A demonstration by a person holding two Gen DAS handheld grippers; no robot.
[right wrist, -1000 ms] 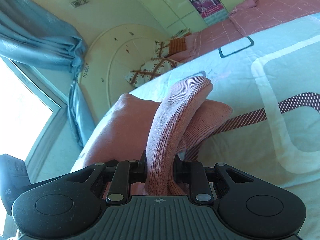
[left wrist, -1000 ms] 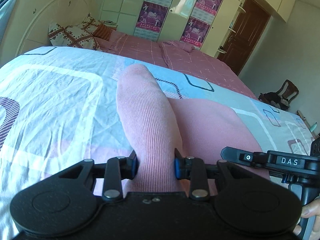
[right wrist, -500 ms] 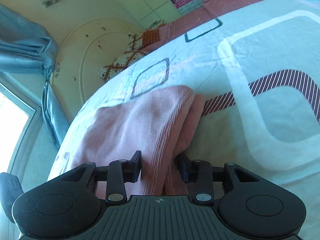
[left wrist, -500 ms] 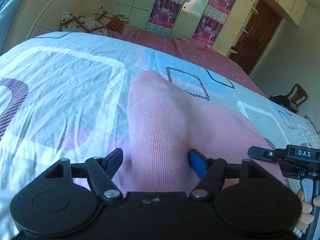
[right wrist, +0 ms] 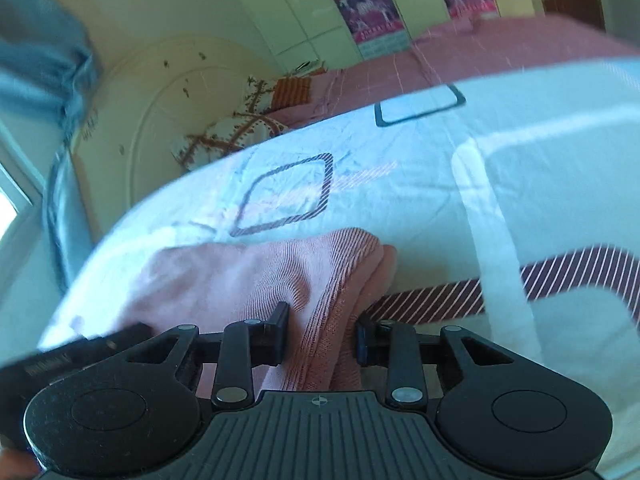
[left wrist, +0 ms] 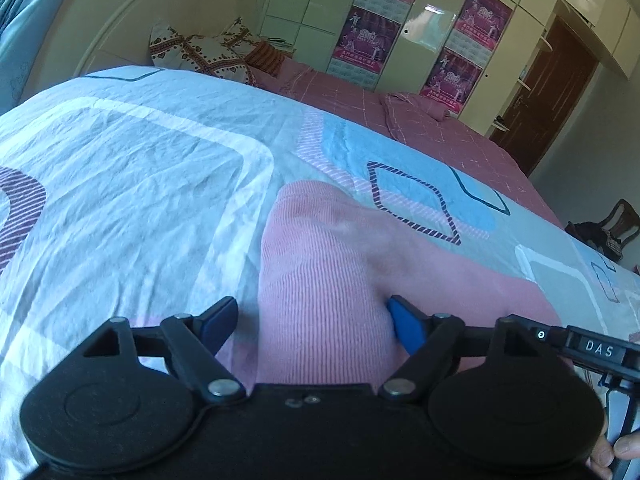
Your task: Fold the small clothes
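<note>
A pink ribbed garment (left wrist: pixel 332 272) lies folded on the patterned bedsheet (left wrist: pixel 132 184). My left gripper (left wrist: pixel 314 326) is open, its blue pads (left wrist: pixel 404 326) spread to either side of the folded edge without pinching it. In the right wrist view the same pink garment (right wrist: pixel 240 276) lies in layers on the sheet. My right gripper (right wrist: pixel 322 334) is open around its near corner, jaws apart on both sides of the cloth. The right gripper's body (left wrist: pixel 592 350) shows at the right edge of the left wrist view.
Patterned pillows (left wrist: pixel 200 52) lie at the cream headboard (left wrist: pixel 132 20). A pink checked cover (left wrist: pixel 384 112) covers the bed's far part. Wardrobes with posters (left wrist: pixel 368 32), a brown door (left wrist: pixel 548 92) and a chair (left wrist: pixel 612 228) stand beyond the bed.
Both grippers held the pink garment raised, lowered it flat onto the sheet and opened. The left jaws have spread wider since half a second ago; the right view has shifted.
</note>
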